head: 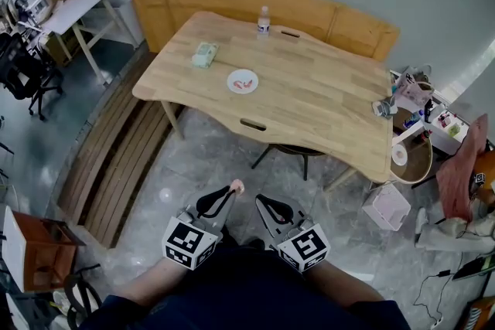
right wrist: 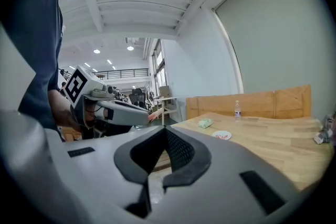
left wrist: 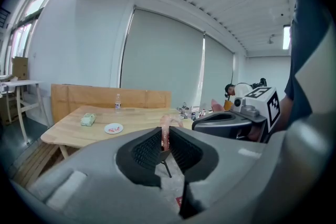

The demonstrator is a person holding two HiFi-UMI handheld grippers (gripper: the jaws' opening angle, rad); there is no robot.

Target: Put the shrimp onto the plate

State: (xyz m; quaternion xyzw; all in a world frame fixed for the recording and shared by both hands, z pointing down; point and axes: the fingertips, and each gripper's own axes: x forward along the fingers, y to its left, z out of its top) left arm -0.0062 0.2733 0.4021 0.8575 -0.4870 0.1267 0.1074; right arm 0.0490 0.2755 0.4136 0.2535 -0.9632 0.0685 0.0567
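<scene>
Left gripper pinching one shrimp, lower body hidden by jaws; right gripper pressed together, empty. One plate, pink bits on it too small to count.

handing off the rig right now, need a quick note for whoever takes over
Left hand-held gripper: shut on the pink curled shrimp.
Right hand-held gripper: shut, empty.
White round plate: on the light wooden table, well ahead of both grippers, with pink pieces already on it.
Done: shrimp is in the left grip.
Left: go to the table and set it on the plate.
</scene>
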